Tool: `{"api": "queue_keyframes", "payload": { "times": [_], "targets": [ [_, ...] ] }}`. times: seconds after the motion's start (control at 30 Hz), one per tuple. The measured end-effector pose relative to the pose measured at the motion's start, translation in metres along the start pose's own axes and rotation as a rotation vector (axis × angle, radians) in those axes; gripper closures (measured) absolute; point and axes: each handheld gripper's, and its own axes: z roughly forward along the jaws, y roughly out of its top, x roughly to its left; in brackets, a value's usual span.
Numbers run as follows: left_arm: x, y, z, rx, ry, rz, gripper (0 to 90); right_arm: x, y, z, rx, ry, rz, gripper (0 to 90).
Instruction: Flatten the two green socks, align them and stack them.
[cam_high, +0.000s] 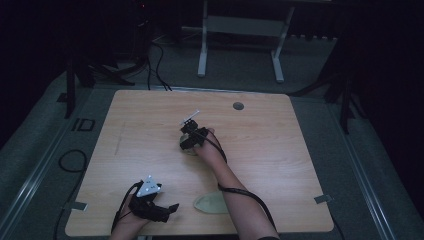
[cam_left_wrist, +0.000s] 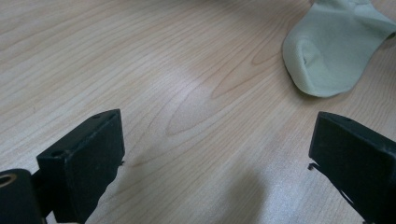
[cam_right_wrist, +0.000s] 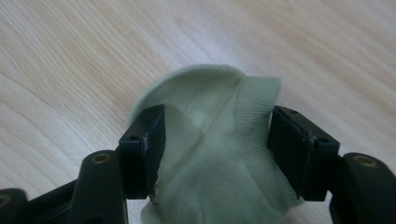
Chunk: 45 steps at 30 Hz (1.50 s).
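Pale green sock (cam_right_wrist: 215, 154), bunched, ribbed cuff, btwn spread right gripper (cam_right_wrist: 217, 140) jaws; left gripper (cam_left_wrist: 217, 154) wide apart

The table (cam_high: 150, 125) is pale wood with a fine, wavy grain in light tan streaks, and a small grey round cap (cam_high: 238, 106) sits in it near the far edge. Both socks are one plain pale green: the sock by the front edge (cam_high: 210, 204) and the sock under the right gripper (cam_right_wrist: 210, 154), whose knit shows a fine ribbed weave. The right gripper (cam_right_wrist: 215, 140) and the left gripper (cam_left_wrist: 215, 154) have matt black jaws. The left one carries a light grey plate (cam_high: 148, 187). The floor (cam_high: 380, 165) is dull grey-green.
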Motion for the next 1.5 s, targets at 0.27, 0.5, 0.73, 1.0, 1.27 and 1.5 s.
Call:
{"api": "queue_keyframes", "payload": {
  "times": [0.27, 0.5, 0.73, 1.0, 1.27, 1.5],
  "targets": [
    [-0.001, -0.001, 0.001, 0.001, -0.008, -0.009, 3.6, 0.012, 0.0, 0.0, -0.002, -0.003, -0.077, 69.6],
    [0.0, -0.002, 0.002, 0.007, -0.006, -0.01, 3.7, 0.004, 0.003, -0.004, 0.017, 0.017, -0.033, 78.7],
    [0.001, -0.002, 0.003, 0.01, -0.01, -0.012, 4.2, -0.003, 0.003, -0.031, -0.028, 0.018, -0.028, 78.9],
    [-0.001, -0.001, 0.003, 0.007, 0.001, -0.012, 4.2, -0.008, -0.006, -0.074, -0.094, -0.008, -0.033, 79.0],
    [-0.002, -0.001, 0.004, 0.011, -0.006, -0.016, 4.2, -0.022, -0.03, -0.109, -0.123, -0.05, -0.012, 78.9],
    [-0.007, 0.0, 0.006, 0.022, -0.001, 0.012, 4.3, -0.035, -0.06, -0.136, -0.149, -0.059, 0.023, 79.0]
  ]
}}
